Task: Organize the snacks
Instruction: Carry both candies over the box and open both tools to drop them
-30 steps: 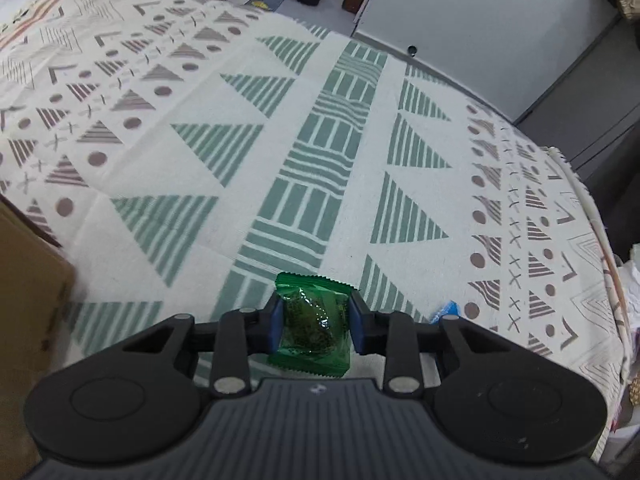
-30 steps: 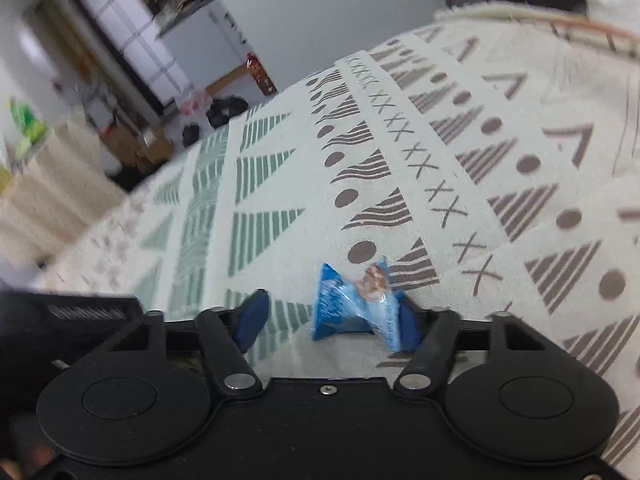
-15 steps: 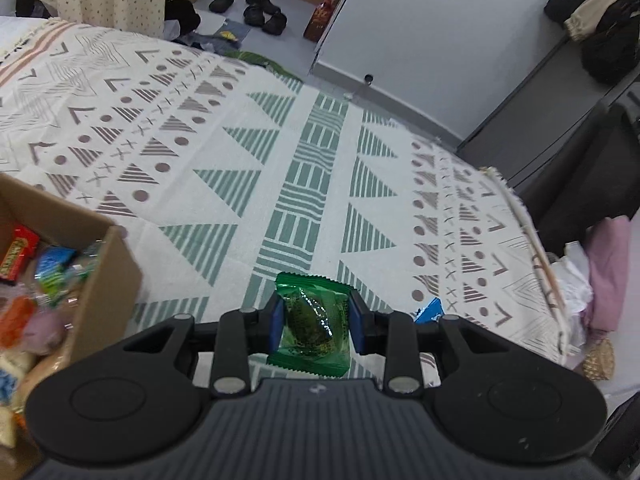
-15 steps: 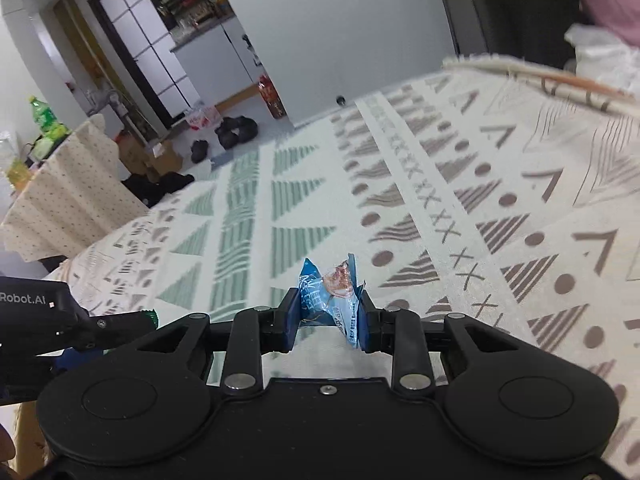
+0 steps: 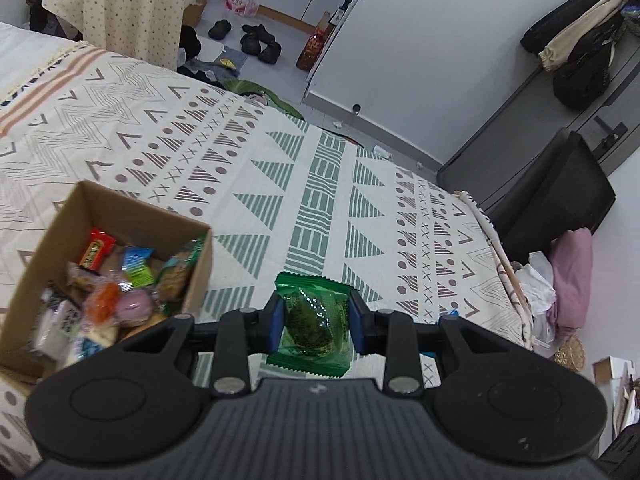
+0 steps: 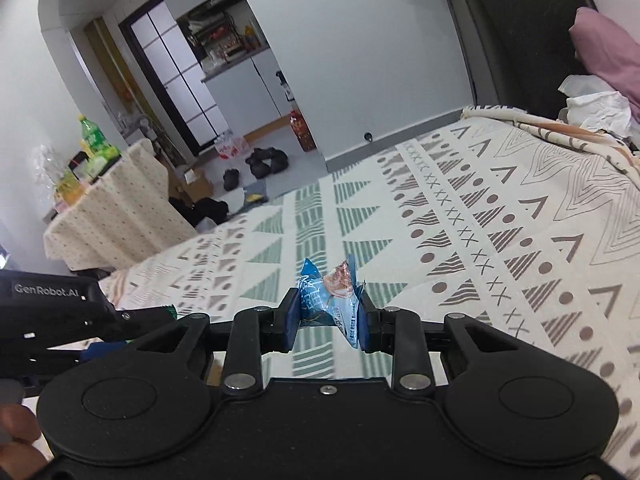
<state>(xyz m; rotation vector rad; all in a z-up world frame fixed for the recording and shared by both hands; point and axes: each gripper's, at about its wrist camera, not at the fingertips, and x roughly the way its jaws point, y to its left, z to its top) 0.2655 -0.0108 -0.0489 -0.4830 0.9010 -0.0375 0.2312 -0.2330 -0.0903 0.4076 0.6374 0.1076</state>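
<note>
Above the patterned bedspread (image 5: 248, 168), the left gripper (image 5: 316, 320) has its jaws clamped on a green snack packet (image 5: 312, 324) just right of the cardboard box (image 5: 132, 216) of snacks, while the right gripper (image 6: 328, 316) pinches a blue snack packet (image 6: 330, 298).

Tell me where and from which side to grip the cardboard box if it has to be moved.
Grip the cardboard box by its near right wall, coming from above with one finger inside and one outside. The top is open and that thin upright wall stands clear of the patterned cloth; the snacks piled inside leave little room elsewhere.
</note>
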